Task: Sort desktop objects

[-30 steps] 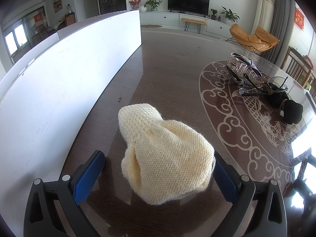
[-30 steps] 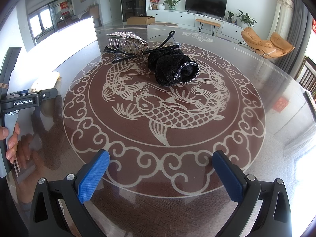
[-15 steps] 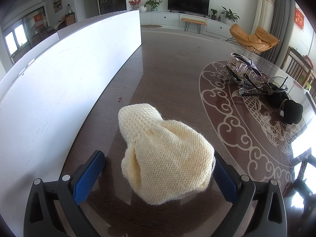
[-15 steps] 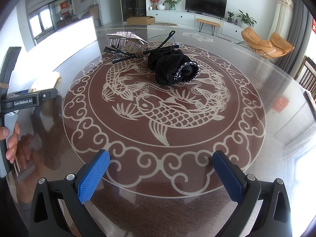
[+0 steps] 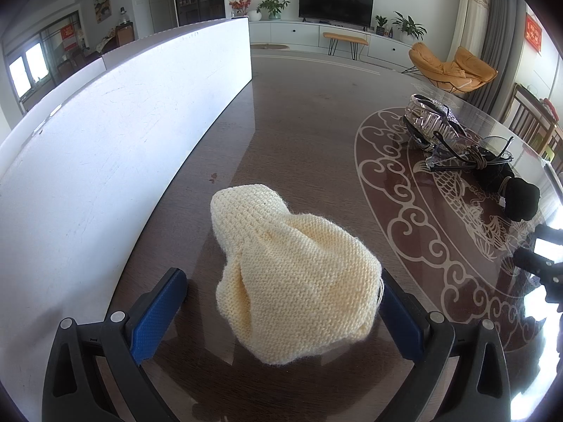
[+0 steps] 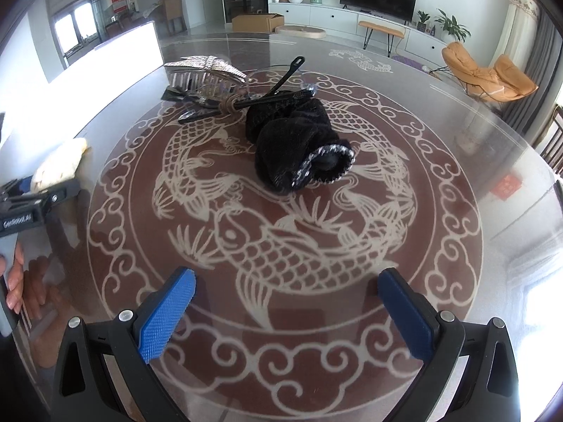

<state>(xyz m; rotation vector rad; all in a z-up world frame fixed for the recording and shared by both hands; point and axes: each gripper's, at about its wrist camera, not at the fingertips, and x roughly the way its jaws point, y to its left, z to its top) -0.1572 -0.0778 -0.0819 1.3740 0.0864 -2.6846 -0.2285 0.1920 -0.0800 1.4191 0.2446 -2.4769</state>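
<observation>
Here, left gripper [image 5: 281, 302]: spread wide over the table, blue pads [image 5: 158, 311] set on either side of the cream knitted hat [image 5: 288, 277]; the right pad appears to meet the hat's edge, the left pad stands clear of it, and nothing is clamped.
Cream knitted hat: lain on the dark glass table [image 5: 306, 112], close beside the white board [image 5: 105, 133], well apart from the other items.
Right gripper [image 6: 286, 302]: released, jaws wide apart, held above the koi medallion [image 6: 281, 246] with nothing between the pads.
Black knitted item [image 6: 299, 147]: rested near the medallion's middle, its silver-trimmed opening turned toward the right wrist camera.
Glasses [image 6: 242, 100]: black-framed, laid just behind the black knit, touching it.
Silver hair claw [image 6: 206, 75]: placed behind the glasses, against them.
Hand [image 6: 12, 281]: seen at the left edge of the right wrist view, wrapped on the other gripper's handle.
</observation>
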